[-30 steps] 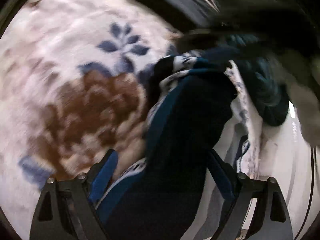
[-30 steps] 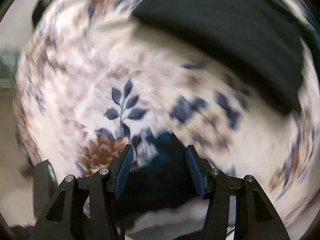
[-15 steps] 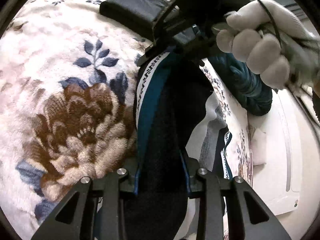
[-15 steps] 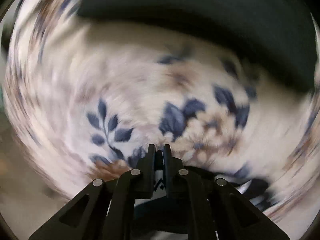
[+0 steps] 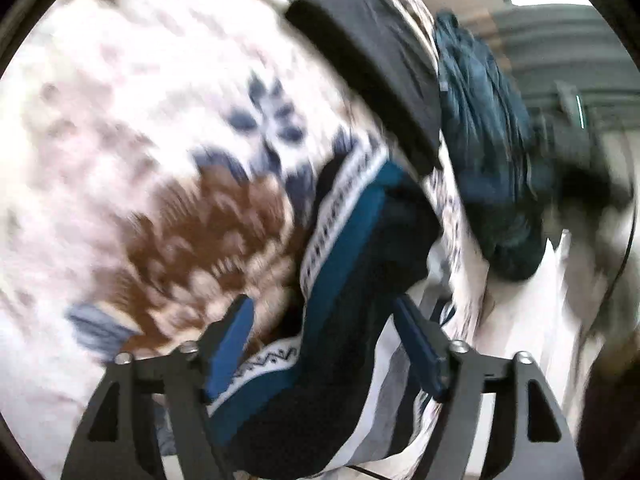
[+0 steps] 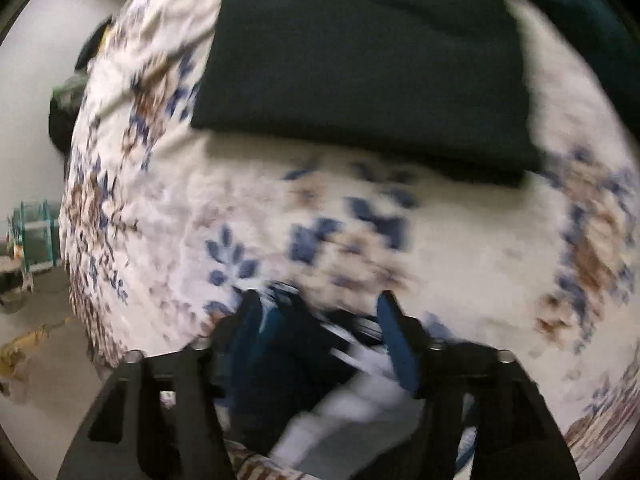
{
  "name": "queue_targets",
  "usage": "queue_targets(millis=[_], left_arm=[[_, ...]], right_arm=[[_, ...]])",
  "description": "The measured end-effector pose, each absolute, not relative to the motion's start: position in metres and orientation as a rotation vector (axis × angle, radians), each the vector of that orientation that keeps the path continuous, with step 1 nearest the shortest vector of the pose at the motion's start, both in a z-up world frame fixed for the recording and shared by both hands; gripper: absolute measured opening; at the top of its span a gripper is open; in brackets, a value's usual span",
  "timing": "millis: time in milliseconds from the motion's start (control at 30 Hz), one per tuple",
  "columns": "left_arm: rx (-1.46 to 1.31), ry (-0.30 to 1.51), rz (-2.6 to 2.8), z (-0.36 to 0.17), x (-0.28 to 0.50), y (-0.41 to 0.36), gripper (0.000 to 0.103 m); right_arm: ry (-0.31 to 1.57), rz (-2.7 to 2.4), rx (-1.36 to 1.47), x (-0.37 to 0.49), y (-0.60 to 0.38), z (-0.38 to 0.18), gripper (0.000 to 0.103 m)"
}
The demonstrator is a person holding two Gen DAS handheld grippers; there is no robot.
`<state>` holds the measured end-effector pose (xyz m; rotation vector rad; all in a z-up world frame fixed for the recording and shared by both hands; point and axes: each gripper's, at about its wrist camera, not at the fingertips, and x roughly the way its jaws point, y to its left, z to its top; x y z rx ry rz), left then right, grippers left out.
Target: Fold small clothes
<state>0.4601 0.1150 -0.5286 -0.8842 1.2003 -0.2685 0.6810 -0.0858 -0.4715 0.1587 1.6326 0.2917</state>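
Note:
A small dark navy garment with a teal stripe and a white patterned band lies on the floral blanket, between the spread fingers of my left gripper, which is open. In the right wrist view the same garment lies blurred between the fingers of my right gripper, also open. A folded black garment lies flat on the blanket beyond; it also shows in the left wrist view.
A crumpled dark teal cloth lies at the blanket's right edge. The blanket's left edge drops to a pale floor with a teal rack. White bedding shows at lower right.
Both grippers were shut on the navy garment half a second ago and have opened. The garment now rests on the blanket. The right hand has pulled away from the left view.

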Motion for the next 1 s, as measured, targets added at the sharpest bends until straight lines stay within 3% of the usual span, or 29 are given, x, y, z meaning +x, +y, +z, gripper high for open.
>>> queue_targets(millis=[167,400,433,467,500,733,900,1000], left_arm=[[-0.661,1.170,-0.142,-0.497,0.473,0.123,0.071],[-0.455,1.222,-0.066,-0.503,0.487,0.102,0.071],[-0.445,1.225,-0.068,-0.504,0.490,0.097,0.071],[-0.428,1.227,-0.071,-0.503,0.494,0.092,0.071],[-0.418,1.223,-0.078,-0.501,0.498,0.088,0.071],[-0.327,1.258,-0.135,-0.511,0.561,0.050,0.071],[-0.296,1.322,-0.127,-0.536,0.587,0.043,0.071],[-0.302,1.321,-0.124,-0.537,0.591,0.046,0.072]], right_arm=[[1.554,0.051,0.389,0.604,-0.216,-0.473,0.065],[1.524,-0.054,0.712,0.528,-0.288,-0.553,0.065],[1.501,-0.040,0.765,0.523,-0.288,-0.560,0.058],[1.452,-0.019,0.813,0.519,-0.290,-0.563,0.022],[1.418,-0.028,0.818,0.517,-0.291,-0.564,0.005],[1.230,-0.057,0.738,0.516,-0.294,-0.519,0.006],[1.365,-0.023,0.756,0.528,-0.304,-0.544,0.008],[1.383,0.017,0.819,0.526,-0.313,-0.555,0.033]])
